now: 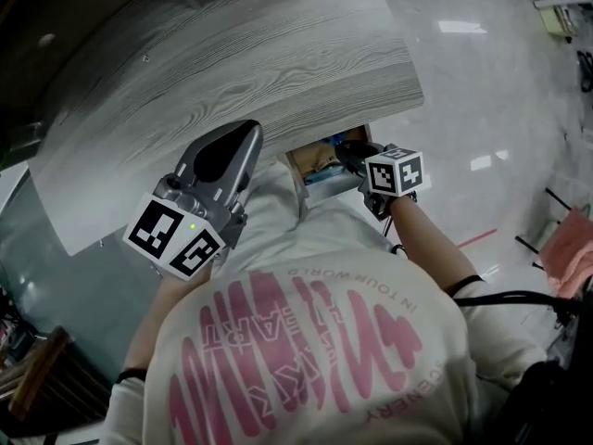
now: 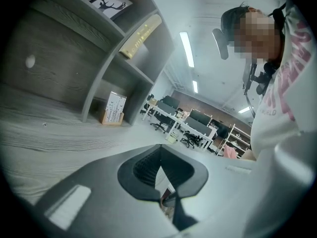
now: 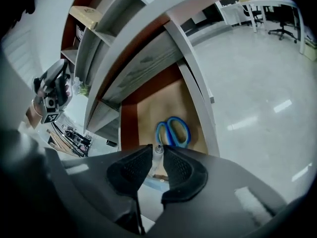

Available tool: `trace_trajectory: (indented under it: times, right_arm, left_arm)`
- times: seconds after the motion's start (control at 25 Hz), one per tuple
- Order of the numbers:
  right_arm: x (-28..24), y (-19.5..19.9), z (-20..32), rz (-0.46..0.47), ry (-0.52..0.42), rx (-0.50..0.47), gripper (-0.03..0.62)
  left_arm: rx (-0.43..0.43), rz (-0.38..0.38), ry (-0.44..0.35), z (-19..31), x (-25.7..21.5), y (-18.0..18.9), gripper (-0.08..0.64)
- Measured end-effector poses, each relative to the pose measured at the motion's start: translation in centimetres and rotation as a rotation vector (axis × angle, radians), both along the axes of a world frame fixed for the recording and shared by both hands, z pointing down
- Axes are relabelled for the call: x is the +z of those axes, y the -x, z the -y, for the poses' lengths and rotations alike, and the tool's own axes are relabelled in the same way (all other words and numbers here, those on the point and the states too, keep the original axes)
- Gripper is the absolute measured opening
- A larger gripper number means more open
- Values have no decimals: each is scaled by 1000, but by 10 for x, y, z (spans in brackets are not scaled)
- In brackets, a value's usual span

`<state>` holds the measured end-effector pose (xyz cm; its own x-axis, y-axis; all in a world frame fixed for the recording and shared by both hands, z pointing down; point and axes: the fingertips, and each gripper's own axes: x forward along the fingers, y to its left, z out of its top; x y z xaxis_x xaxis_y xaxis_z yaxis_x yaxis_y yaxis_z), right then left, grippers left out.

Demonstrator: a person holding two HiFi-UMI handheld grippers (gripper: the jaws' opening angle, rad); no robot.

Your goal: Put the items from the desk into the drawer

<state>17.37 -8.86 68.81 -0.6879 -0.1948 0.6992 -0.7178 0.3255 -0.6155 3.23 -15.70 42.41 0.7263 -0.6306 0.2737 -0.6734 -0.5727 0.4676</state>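
One slim clear tube [image 3: 155, 161] clenched between right gripper [image 3: 157, 148] jaws, hung over open drawer [image 3: 158, 100]. Release judged best made low, with tube laid flat on bare drawer floor beside jaws, not dropped onto scissor handles. Just beyond jaws: blue-handled scissors [image 3: 173, 132] lying in drawer. Left gripper [image 2: 159, 148] jaws pressed together, nothing held, table [image 2: 59, 133] stretching beyond them.
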Motion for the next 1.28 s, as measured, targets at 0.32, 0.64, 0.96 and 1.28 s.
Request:
trace_trajectory:
  times: [0.32, 0.64, 0.96, 1.28]
  right_arm:
    - [24, 8, -15, -27, 101, -42, 87]
    - [32, 13, -15, -51, 125, -33, 94]
    - [37, 9, -21, -150, 73, -101, 132]
    - [39, 8, -20, -223, 70, -79, 205]
  left_arm:
    - [-3, 0, 28, -1, 11, 3, 20]
    - [5, -6, 30, 2, 10, 2, 20]
    - [6, -7, 35, 3, 12, 2, 20]
    - [14, -13, 45, 4, 15, 3, 20]
